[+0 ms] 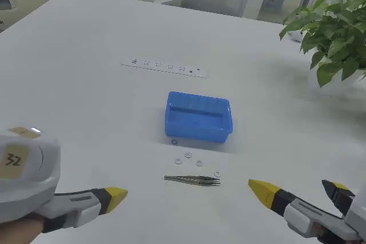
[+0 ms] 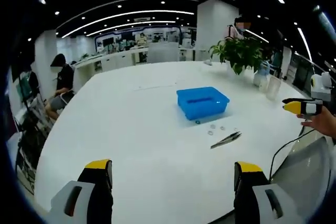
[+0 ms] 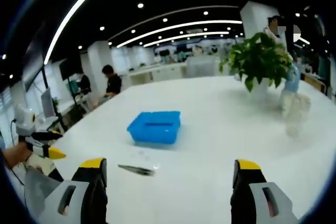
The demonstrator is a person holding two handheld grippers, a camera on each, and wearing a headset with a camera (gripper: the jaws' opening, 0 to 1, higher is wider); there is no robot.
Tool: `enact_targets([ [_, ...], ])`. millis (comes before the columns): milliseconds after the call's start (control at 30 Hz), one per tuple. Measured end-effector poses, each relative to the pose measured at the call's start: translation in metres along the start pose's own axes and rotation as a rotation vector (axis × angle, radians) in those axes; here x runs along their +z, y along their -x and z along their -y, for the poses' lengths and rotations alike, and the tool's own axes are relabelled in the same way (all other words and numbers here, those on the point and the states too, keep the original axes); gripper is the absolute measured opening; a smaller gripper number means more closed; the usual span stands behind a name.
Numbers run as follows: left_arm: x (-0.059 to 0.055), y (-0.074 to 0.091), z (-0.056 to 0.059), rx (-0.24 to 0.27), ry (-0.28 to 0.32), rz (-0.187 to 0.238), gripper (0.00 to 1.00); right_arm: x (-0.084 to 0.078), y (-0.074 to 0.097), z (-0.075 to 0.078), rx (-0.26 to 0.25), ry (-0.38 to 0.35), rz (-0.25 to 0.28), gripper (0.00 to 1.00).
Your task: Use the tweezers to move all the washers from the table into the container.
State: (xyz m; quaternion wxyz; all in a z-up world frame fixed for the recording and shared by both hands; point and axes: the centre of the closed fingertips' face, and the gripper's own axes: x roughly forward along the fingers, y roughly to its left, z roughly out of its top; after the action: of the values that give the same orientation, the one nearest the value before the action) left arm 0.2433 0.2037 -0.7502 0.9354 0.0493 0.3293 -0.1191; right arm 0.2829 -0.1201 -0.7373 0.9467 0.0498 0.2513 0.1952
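Head view: a wide white table point(image 1: 86, 84) with a smooth matte top stands in an open office. A flat white power strip point(image 1: 164, 67) lies towards the far side, and a leafy green plant point(image 1: 334, 38) stands at the right edge. I note a blue plastic container point(image 1: 198, 117), rectangular and shallow, near the middle. Five small metal washers point(image 1: 188, 155), thin flat rings, lie on the table in front of it, and one of them is just beside its front wall. The slim steel tweezers point(image 1: 193, 180) lie flat nearer me, with one washer beside their right end. The left gripper point(image 1: 111, 198) shows one grey jaw with a yellow tip. The right gripper point(image 1: 293, 190) has its jaws wide apart. Both are well clear of the tweezers.

Left gripper view: my own jaws stand wide apart with nothing between them. The container point(image 2: 202, 102) sits ahead, with the washers point(image 2: 212, 128) and tweezers point(image 2: 226, 139) on its near side.

Right gripper view: my jaws are spread wide and hold nothing. The tweezers point(image 3: 135, 169) lie on the table just short of the container point(image 3: 155, 127). The washers are too faint to count here.
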Motion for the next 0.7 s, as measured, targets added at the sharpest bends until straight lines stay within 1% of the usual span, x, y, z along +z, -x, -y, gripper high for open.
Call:
enact_targets([
  [167,-0.001,-0.0005,0.0006,-0.003,0.007,-0.003,0.99,0.0003,0.0002,-0.0005,0.002,0.004,-0.003,0.99],
  [267,-0.0024,-0.0008,0.0016,-0.004,-0.002,-0.011,0.96,0.0001,0.0,-0.0008,0.002,0.003,-0.003,0.99],
  [333,-0.0027,-0.0009,0.0024,-0.006,-0.008,-0.014,0.97,-0.0007,-0.0002,-0.0014,0.003,0.004,-0.006,0.99],
  [400,-0.0003,-0.0006,0.0036,-0.012,-0.005,-0.001,0.99,-0.0014,-0.0004,-0.0026,0.005,0.004,-0.007,0.99],
  [533,0.0008,-0.0003,0.0006,-0.003,-0.001,-0.001,0.99,-0.0029,-0.0003,-0.005,0.008,0.007,-0.013,0.99],
  [700,0.0013,-0.0001,-0.0019,0.0,0.003,-0.002,0.99,-0.0016,-0.0003,-0.004,0.008,0.012,-0.011,0.99],
])
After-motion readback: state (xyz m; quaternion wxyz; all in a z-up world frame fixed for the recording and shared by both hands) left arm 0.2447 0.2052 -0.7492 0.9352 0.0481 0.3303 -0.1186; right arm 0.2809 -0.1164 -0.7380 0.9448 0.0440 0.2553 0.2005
